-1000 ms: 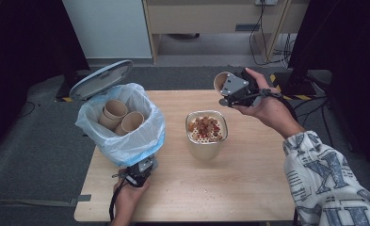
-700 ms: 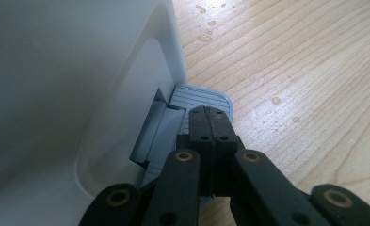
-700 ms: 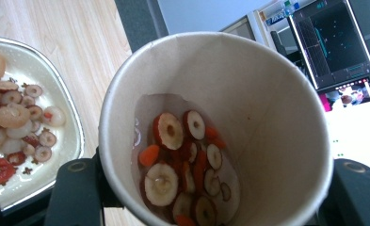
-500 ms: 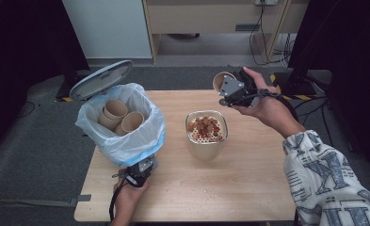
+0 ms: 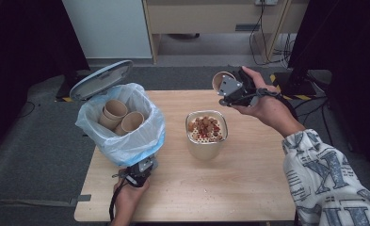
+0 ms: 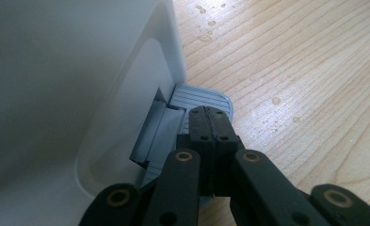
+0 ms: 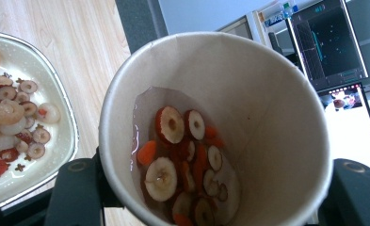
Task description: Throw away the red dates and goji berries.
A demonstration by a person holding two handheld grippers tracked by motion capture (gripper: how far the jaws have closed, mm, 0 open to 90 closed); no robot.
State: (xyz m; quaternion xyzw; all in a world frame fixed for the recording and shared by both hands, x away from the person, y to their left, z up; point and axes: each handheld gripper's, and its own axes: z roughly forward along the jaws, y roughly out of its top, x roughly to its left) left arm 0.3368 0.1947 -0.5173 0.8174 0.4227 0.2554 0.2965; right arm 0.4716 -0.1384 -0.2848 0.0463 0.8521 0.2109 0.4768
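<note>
My right gripper (image 5: 229,89) is shut on a brown paper cup (image 5: 219,80), held tilted in the air behind a square bowl (image 5: 206,141) with a strainer insert full of fruit pieces. In the right gripper view the cup (image 7: 215,117) still holds wet jujube slices and red bits, with the jaws on either side of it. My left gripper (image 5: 140,172) is shut, its tips (image 6: 210,122) resting on the grey foot pedal (image 6: 201,96) of a white bin (image 6: 69,94). The bin's lid (image 5: 101,79) stands open.
The bin, lined with a pale blue bag (image 5: 126,136), sits at the table's left and holds several used paper cups (image 5: 121,115). Water drops dot the wooden table (image 5: 248,183). A cabinet and cables stand beyond the far edge.
</note>
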